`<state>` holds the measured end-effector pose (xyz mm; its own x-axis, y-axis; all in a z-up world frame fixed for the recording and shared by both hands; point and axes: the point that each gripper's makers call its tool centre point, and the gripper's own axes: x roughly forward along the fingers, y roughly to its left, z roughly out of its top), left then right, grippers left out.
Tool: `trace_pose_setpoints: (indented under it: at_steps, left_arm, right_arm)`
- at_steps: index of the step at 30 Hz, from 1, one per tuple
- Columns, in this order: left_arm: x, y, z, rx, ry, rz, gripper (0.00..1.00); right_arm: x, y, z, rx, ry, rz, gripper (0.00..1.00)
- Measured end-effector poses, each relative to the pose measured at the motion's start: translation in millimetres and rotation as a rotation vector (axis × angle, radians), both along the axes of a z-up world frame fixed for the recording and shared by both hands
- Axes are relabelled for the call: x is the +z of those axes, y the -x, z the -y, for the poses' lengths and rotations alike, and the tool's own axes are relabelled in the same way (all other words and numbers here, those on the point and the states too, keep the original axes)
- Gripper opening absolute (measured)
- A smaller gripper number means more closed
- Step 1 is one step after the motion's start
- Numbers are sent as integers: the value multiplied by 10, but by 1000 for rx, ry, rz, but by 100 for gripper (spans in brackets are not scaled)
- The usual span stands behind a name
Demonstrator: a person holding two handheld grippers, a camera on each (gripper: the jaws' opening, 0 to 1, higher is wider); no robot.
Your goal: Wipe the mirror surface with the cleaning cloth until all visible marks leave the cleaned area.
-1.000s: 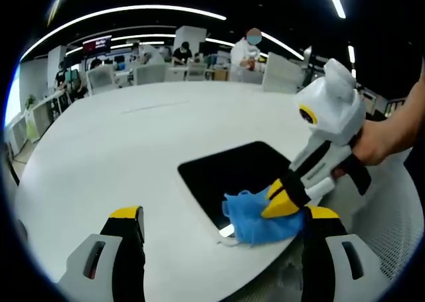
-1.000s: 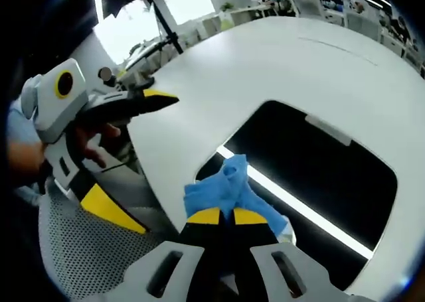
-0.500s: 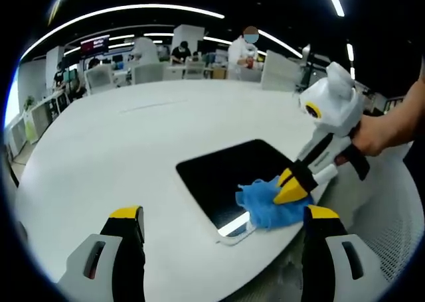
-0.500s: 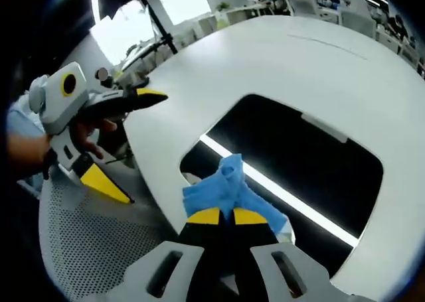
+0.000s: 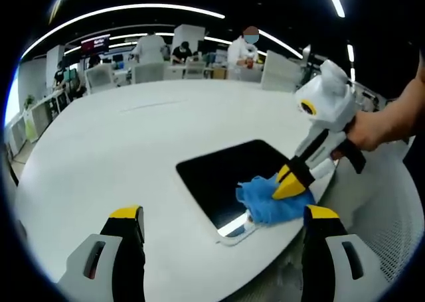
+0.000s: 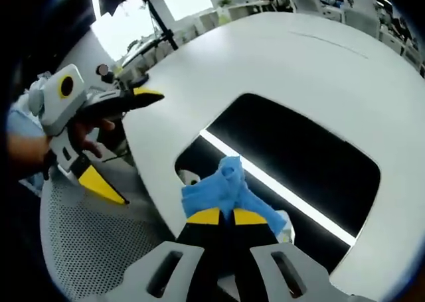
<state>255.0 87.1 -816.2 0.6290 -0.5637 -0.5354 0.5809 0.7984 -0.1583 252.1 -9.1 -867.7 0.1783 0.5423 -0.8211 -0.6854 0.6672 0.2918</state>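
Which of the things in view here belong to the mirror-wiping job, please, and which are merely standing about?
Part of the job:
mirror, lying flat on the white table
blue cleaning cloth, pressed on the mirror's near corner
right gripper, shut on the cloth

Just around:
left gripper, held off the table's edge
mesh chair
people at desks behind

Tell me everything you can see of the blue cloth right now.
The blue cloth is a small, crumpled piece of thin fabric, bunched into folds. The right gripper pinches it between its shut yellow-tipped jaws, with a loose tuft sticking up past the tips. It is pressed down on the near corner of the dark mirror, close to the edge of the white table, overlapping a bright reflected light strip. Nothing else touches it.
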Motion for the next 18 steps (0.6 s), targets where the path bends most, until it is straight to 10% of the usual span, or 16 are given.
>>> trace_pose_setpoints:
  at_steps: [18]
  left_arm:
    - [-11, -16, -19, 15, 4, -2, 100]
  right_arm:
    - [-1, -549, 20, -7, 28, 32, 0]
